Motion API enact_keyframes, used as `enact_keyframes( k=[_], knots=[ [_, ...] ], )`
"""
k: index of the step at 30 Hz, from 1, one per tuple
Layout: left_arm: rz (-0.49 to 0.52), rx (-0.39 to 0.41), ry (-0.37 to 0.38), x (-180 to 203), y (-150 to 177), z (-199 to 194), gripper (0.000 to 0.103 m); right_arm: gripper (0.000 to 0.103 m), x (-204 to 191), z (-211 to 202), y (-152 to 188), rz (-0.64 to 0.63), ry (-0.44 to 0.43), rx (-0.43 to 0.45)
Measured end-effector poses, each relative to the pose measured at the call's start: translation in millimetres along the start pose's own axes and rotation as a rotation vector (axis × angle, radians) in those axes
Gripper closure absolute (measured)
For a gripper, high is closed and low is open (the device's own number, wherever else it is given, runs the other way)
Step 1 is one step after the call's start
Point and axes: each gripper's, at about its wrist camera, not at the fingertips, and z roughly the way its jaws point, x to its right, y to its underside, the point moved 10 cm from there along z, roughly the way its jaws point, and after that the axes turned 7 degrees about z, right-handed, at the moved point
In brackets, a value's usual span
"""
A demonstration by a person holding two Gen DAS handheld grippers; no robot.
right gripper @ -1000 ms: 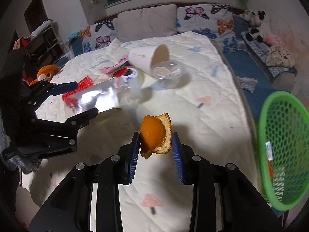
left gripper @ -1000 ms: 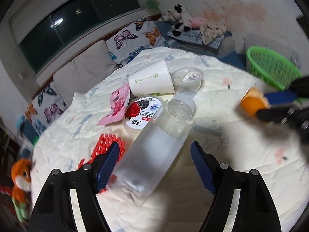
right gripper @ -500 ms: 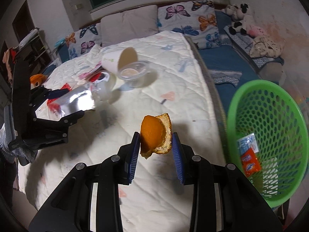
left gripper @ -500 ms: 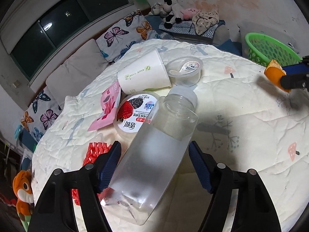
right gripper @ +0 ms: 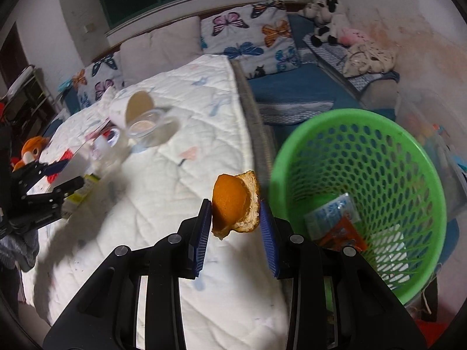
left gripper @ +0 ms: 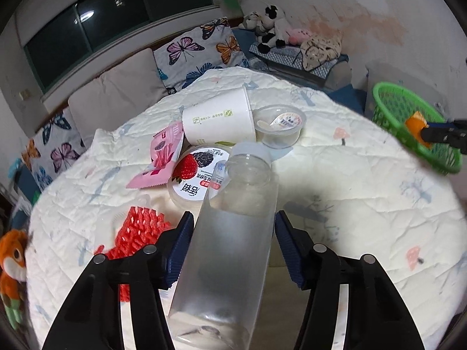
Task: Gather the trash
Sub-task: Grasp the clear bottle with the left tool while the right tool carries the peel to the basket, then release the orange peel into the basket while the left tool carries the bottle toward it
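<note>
My left gripper (left gripper: 233,248) is shut on a clear plastic bottle (left gripper: 230,242) and holds it above the bed quilt (left gripper: 364,204). Behind it lie a white paper cup (left gripper: 219,122), a clear jelly cup (left gripper: 280,125), a lidded yogurt tub (left gripper: 195,180), a pink wrapper (left gripper: 160,157) and red foam netting (left gripper: 137,230). My right gripper (right gripper: 235,227) is shut on an orange peel (right gripper: 233,201) at the bed's edge, just left of the green basket (right gripper: 364,180), which holds a few wrappers. The peel (left gripper: 414,124) and basket (left gripper: 408,122) also show in the left wrist view.
Butterfly pillows (left gripper: 198,55) and grey cushions line the far side of the bed. An orange plush toy (left gripper: 13,259) sits at the left edge. Plush toys (right gripper: 327,23) and clothes lie on a blue bench beyond the basket.
My right gripper has carried the orange peel rightward from over the bed to beside the basket. My left gripper has closed on the bottle and turned it more upright.
</note>
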Motion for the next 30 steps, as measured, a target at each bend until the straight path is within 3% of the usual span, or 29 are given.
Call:
enact_keyframes(
  k=[14,30],
  knots=[
    [-0.078,0.009,0.079,18,-3,-12,0.050,0.069,51,-1,5,0.058,0.063,-0.006],
    [-0.074,-0.094,0.084,28,7,12,0.045,0.069,65,2,10,0.078,0.077,-0.016]
  ],
)
